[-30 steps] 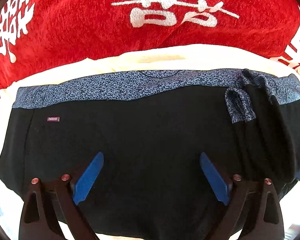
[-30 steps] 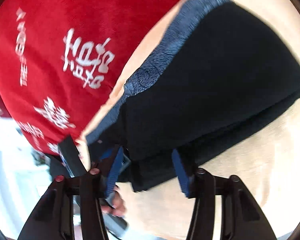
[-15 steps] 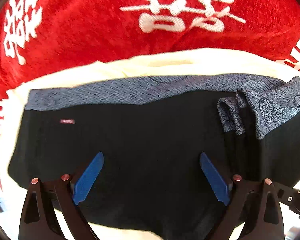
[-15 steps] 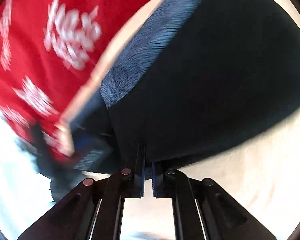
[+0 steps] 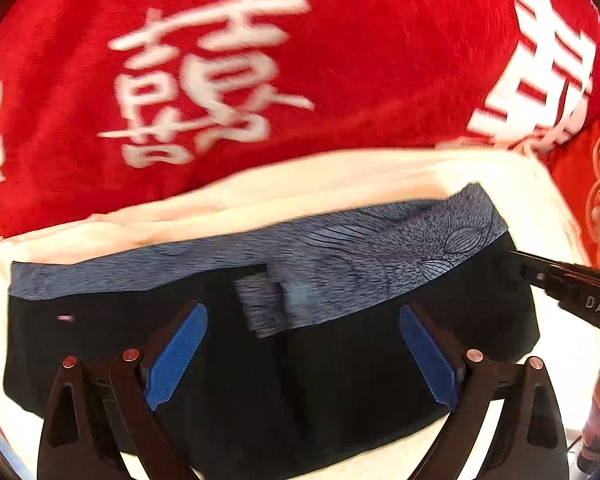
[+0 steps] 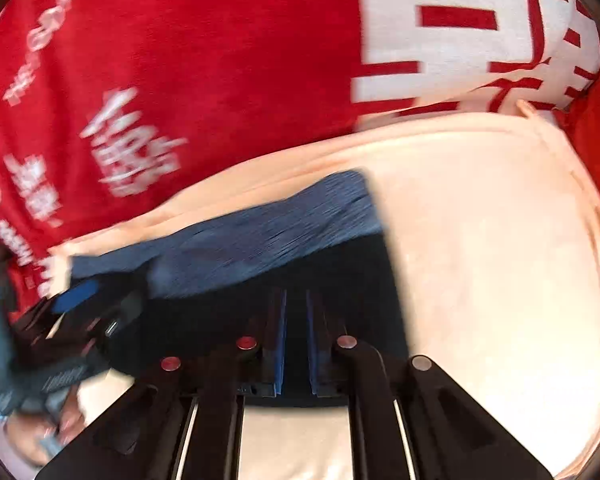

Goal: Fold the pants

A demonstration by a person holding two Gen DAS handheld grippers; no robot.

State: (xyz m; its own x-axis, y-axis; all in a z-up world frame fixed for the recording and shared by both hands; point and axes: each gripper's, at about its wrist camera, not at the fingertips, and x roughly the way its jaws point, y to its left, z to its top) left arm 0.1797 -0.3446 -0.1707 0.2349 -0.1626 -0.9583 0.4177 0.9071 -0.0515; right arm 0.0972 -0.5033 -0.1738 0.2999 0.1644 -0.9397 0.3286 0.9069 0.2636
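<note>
The right gripper [image 6: 296,344], seemingly pinching the pants [image 5: 340,360] at their right end, is nearer than the wide-open left gripper [image 5: 302,356] hovering mid-length.

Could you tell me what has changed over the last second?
The right gripper closed on the pants at their right edge and carried it leftward, laying the patterned waistband over the black fabric. The left gripper stayed open above the pants, which still lie on the cream cloth.
</note>
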